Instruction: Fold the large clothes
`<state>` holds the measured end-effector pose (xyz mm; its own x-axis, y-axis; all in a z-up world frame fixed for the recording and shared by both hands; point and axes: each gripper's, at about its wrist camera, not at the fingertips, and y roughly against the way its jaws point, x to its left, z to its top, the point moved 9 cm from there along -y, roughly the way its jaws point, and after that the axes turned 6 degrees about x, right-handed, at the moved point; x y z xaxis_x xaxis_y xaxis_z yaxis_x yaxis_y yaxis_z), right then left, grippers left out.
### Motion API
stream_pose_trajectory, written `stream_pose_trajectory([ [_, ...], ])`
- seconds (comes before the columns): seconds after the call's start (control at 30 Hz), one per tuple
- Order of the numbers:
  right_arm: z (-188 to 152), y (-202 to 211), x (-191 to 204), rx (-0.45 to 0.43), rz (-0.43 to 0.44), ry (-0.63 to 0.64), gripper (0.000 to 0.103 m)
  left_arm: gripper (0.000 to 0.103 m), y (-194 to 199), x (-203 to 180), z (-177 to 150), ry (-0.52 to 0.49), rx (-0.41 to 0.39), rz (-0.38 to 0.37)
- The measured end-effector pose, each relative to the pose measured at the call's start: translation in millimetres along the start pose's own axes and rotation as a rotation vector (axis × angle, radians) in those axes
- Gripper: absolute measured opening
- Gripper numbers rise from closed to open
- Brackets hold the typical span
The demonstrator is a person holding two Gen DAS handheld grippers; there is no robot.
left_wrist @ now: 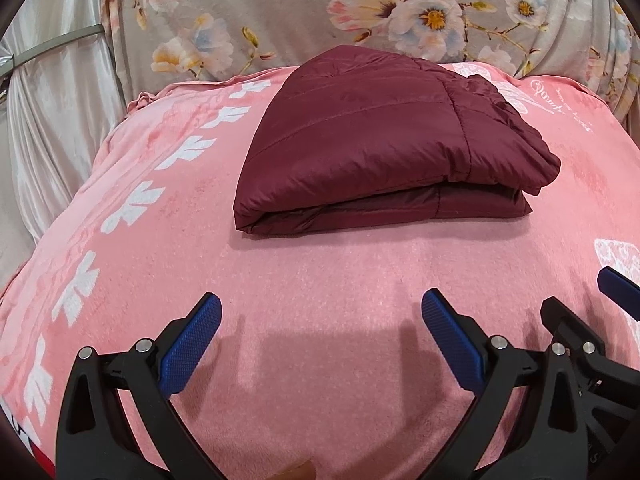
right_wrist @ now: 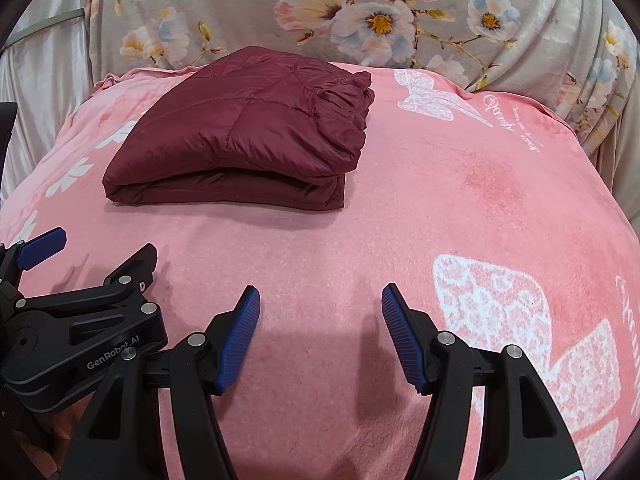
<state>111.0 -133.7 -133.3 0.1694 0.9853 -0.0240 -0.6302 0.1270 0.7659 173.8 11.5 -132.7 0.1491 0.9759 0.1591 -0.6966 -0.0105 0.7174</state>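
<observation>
A dark red quilted jacket (left_wrist: 380, 148) lies folded into a thick stack at the far middle of the pink blanket (left_wrist: 320, 280). In the right wrist view the jacket (right_wrist: 248, 136) sits far left. My left gripper (left_wrist: 320, 304) hovers over bare blanket short of the jacket, open, nothing between its blue pads. My right gripper (right_wrist: 320, 296) is open too, over bare blanket, with the jacket ahead and to its left. Each gripper shows at the edge of the other's view: the right gripper (left_wrist: 580, 308) at the left wrist view's right edge, the left gripper (right_wrist: 96, 256) at the right wrist view's left edge.
The pink blanket (right_wrist: 400, 220) carries white leaf and butterfly prints. Behind it hangs a grey floral cloth (left_wrist: 280, 12), with a shiny pale curtain (left_wrist: 52, 100) at the left. The blanket's far edge runs just behind the jacket.
</observation>
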Motion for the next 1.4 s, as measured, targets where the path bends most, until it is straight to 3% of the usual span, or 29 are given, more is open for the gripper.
stream_pose_trajectory([
  [1.4, 0.6, 0.2, -0.3, -0.003, -0.003, -0.002, 0.062, 0.092, 1.7, -2.6, 0.9, -0.009, -0.006, -0.002],
])
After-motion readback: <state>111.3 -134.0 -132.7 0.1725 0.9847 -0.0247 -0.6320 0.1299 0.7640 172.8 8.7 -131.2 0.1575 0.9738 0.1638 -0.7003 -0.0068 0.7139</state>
